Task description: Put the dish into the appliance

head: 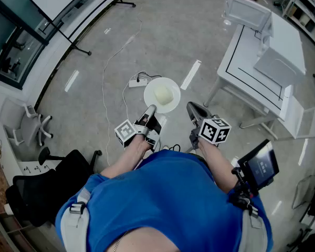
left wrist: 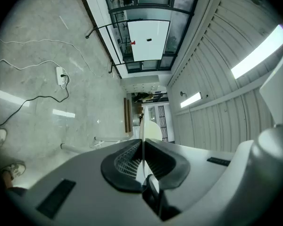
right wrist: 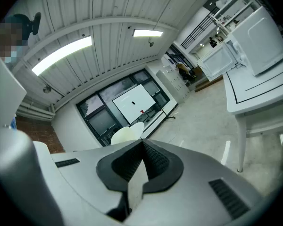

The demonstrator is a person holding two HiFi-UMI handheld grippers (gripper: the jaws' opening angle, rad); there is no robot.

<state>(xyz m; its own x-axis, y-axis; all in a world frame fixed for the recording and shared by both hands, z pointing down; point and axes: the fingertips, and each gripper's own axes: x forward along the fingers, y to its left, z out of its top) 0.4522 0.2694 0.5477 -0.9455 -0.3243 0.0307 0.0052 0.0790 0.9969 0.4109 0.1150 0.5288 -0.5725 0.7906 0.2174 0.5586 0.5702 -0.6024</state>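
Blue shirt (head: 163, 193), left gripper (head: 151, 109) clamped on dish (head: 161, 94) rim, right gripper (head: 191, 107) closed, floor (head: 199, 41) open toward table (head: 247, 83)

Head view: overhead, steeply down. Gripper views: close behind jaws, both facing whiteboard (right wrist: 132, 101).

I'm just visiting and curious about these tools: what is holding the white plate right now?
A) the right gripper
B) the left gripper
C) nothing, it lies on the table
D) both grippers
B: the left gripper has its jaws pinched on the rim of the white plate, while the right gripper is shut on nothing beside it.
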